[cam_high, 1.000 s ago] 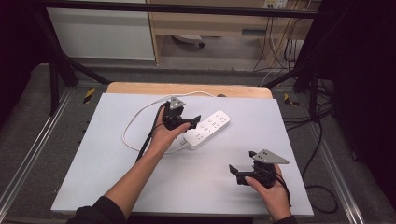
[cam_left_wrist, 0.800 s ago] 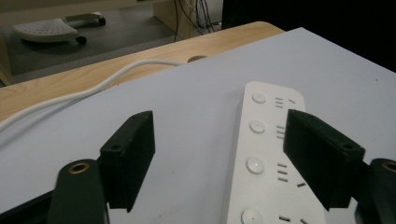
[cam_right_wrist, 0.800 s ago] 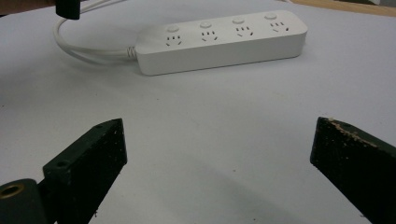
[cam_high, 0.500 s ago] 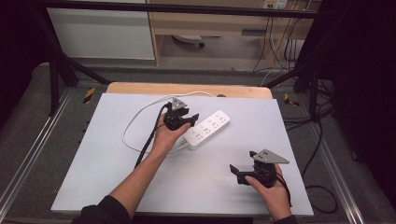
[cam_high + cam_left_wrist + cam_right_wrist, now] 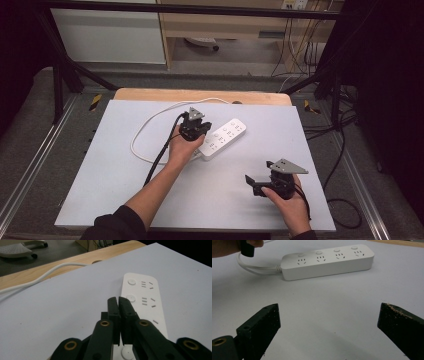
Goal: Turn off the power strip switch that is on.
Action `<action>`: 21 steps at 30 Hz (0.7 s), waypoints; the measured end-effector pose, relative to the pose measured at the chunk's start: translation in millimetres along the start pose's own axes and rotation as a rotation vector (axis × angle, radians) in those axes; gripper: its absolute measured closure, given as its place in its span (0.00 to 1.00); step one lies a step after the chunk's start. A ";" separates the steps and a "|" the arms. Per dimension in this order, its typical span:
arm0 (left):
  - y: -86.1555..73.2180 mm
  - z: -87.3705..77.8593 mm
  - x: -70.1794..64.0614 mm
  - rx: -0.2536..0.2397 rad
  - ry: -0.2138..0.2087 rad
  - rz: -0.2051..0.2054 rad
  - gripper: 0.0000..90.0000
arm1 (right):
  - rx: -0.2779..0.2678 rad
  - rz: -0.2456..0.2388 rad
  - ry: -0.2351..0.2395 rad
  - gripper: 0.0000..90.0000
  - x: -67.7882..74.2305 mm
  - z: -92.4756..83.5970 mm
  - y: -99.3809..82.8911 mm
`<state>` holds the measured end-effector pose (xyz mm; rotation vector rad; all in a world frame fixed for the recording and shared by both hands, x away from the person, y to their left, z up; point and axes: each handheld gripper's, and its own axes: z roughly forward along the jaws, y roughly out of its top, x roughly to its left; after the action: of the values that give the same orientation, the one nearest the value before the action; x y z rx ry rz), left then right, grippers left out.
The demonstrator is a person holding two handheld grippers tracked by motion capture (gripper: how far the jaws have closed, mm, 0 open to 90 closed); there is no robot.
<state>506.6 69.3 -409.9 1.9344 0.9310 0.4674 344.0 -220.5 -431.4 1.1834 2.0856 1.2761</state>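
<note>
A white power strip (image 5: pixel 225 137) with several sockets and round buttons lies slanted on the white table sheet (image 5: pixel 125 190); its white cord (image 5: pixel 145 127) loops off to the left. My left gripper (image 5: pixel 199 131) hovers over the strip's near end. Its jaws have just been closing and now stand shut with nothing between them, as the left gripper view shows (image 5: pixel 118 300) above the strip (image 5: pixel 146 302). My right gripper (image 5: pixel 253 184) rests low at the front right, open and empty. In the right gripper view (image 5: pixel 329 315), the strip (image 5: pixel 327 261) lies well ahead.
The white sheet covers a wooden table whose far edge (image 5: pixel 200 95) shows. Black frame legs (image 5: pixel 65 75) stand at the back left, and dark cables (image 5: pixel 340 150) trail off the right side. A chair base (image 5: pixel 202 44) sits on the floor beyond.
The left gripper's jaws went from wide apart to fully together, staying above the power strip's near end. The right gripper has kept still.
</note>
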 end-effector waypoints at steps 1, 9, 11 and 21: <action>-0.7 0.5 -1.0 0.004 -0.005 0.003 1.00 | 0.001 0.001 -0.002 0.06 -0.2 -0.7 -0.4; -3.0 11.8 -8.1 0.013 -0.054 0.009 1.00 | -0.007 0.013 -0.014 0.06 -5.4 -3.1 0.1; -5.7 16.6 -5.9 0.024 -0.056 -0.003 1.00 | -0.005 0.013 -0.014 0.06 -5.6 -3.2 -0.3; -7.8 21.4 -3.1 0.044 -0.079 0.002 1.00 | -0.001 0.003 -0.003 0.06 -3.9 -2.7 -0.3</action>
<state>515.0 57.1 -427.4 1.9794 0.8954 0.3723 344.0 -225.2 -430.6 1.1874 2.0821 1.2754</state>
